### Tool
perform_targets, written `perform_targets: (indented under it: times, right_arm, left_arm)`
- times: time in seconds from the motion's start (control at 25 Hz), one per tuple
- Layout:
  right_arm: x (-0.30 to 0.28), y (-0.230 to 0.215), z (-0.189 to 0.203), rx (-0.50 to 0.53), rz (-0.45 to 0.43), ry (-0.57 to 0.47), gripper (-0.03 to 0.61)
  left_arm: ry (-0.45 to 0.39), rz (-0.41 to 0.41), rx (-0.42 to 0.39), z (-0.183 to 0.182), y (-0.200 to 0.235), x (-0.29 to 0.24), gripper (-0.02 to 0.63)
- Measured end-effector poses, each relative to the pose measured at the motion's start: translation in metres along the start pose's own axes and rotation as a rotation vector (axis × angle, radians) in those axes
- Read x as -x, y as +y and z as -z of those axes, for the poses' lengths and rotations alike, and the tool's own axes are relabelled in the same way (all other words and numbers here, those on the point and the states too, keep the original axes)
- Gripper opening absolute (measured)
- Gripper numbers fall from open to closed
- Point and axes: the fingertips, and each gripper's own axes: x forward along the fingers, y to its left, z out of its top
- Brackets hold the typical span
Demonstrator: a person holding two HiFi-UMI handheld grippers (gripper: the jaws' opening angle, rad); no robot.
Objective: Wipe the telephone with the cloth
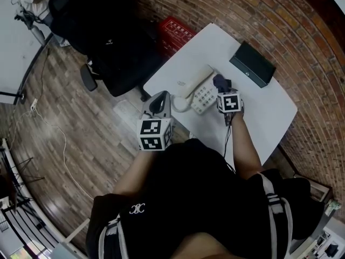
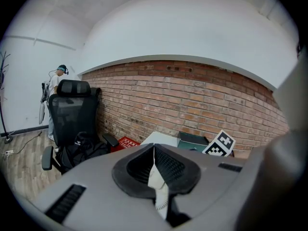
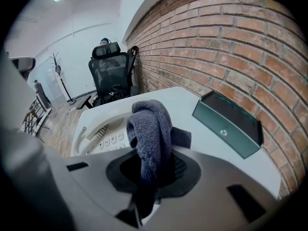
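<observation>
The right gripper [image 1: 223,91] has its fingers clenched on the cloth [image 3: 149,129], a dark grey-blue knitted piece that bunches up in a thick fold out of the fingers. In the head view the cloth [image 1: 221,82] sits at the corner of the telephone [image 1: 204,97] nearest the box [image 1: 252,63]; whether it touches the phone there cannot be told. The phone is cream, lies near the middle of the white surface [image 1: 264,112], and its handset [image 1: 195,80] rests in the cradle beside the keypad. From the right gripper view the keypad and handset [image 3: 103,129] show just left of the cloth, and the dark green box [image 3: 228,121] stands to the right by the brick wall [image 3: 231,47]. The left gripper [image 1: 160,97] hangs at the near edge of the surface, just beside the coiled cord [image 1: 180,106] and apart from the phone body. Its fingers [image 2: 166,165] are clenched together at the tips with nothing between them; a white strip and a bit of cord show through the gap behind the tips. A black chair [image 1: 108,36] and a red crate [image 1: 175,31] stand on the wooden floor beyond the surface.
</observation>
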Motion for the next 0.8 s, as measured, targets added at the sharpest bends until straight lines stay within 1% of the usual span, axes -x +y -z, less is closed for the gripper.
perform_targets:
  times: [0.16, 0.36, 0.52, 0.64, 0.8]
  right_arm:
    - [-0.003, -0.005, 0.004, -0.004, 0.028, -0.027, 0.040]
    - [-0.005, 0.009, 0.006, 0.084, 0.022, -0.005, 0.038]
    - [-0.007, 0.010, 0.007, 0.084, 0.018, -0.033, 0.038]
    - [-0.005, 0.017, 0.013, 0.092, -0.002, -0.031, 0.039]
    - [-0.006, 0.042, 0.026, 0.130, -0.059, -0.011, 0.040]
  left_arm:
    - [0.003, -0.003, -0.004, 0.001, 0.001, 0.000, 0.005]
    - [0.008, 0.000, 0.002, 0.004, 0.002, -0.003, 0.005]
    - [0.010, 0.016, -0.003, 0.002, -0.006, -0.006, 0.005]
    - [0.013, 0.024, -0.006, 0.003, -0.009, -0.008, 0.005]
    - [0.013, 0.029, -0.006, 0.004, -0.010, -0.010, 0.005]
